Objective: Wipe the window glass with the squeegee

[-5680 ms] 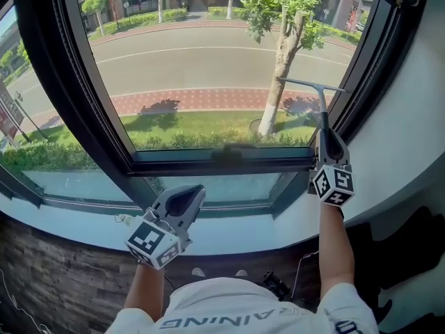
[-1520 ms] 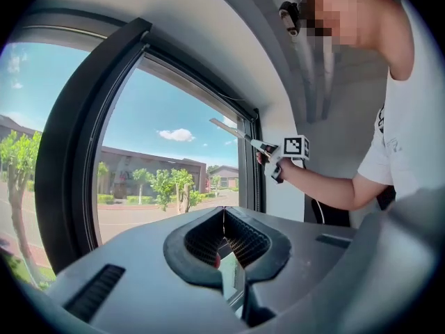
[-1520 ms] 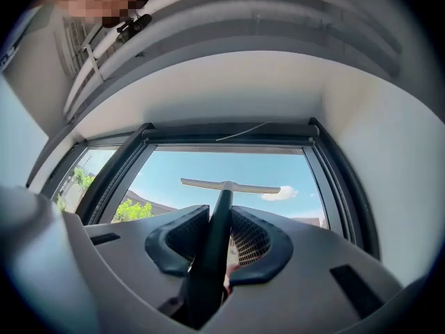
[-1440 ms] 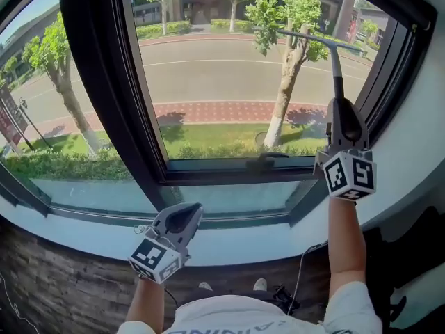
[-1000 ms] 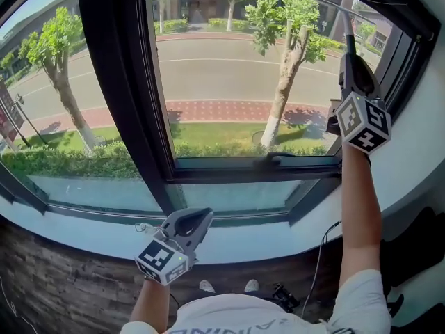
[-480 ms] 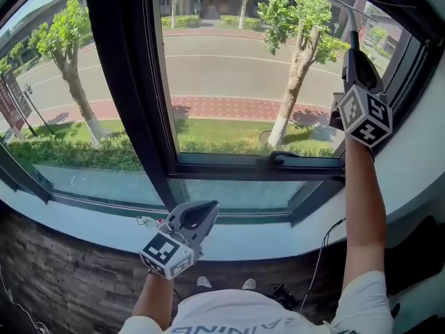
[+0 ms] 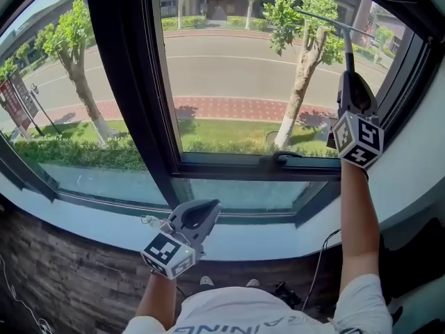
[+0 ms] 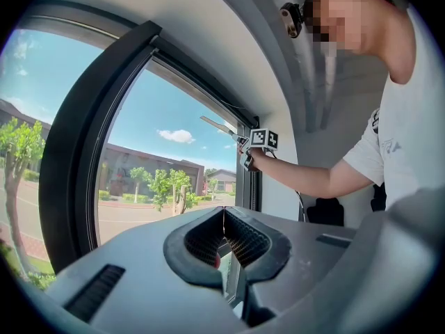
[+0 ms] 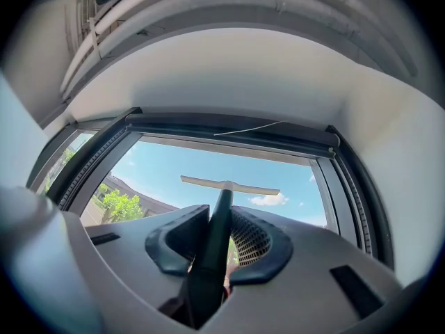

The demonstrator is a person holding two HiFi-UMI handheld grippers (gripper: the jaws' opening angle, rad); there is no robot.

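Observation:
The squeegee [image 7: 345, 42] has a dark handle and a thin pale blade, which lies high on the right pane of the window glass [image 7: 229, 68]. My right gripper [image 7: 347, 81] is raised at arm's length and shut on the handle. In the right gripper view the handle [image 9: 215, 232] runs up between the jaws to the blade [image 9: 229, 185], against blue sky. My left gripper [image 7: 206, 209] hangs low over the white sill [image 7: 264, 239], shut with nothing in it. The left gripper view shows its jaws closed together [image 8: 224, 220] and the raised squeegee [image 8: 221, 126] far off.
A thick black mullion [image 7: 125, 82] splits the window to the left of the wiped pane. A black window handle [image 7: 281, 157] sits on the lower frame. A white wall [image 7: 417, 152] closes in on the right. A cable [image 7: 320, 256] dangles below the sill.
My right gripper lifted the squeegee from low on the pane to its top. In the last half second it came down slightly, and the blade is back in the head view. The left gripper stayed put.

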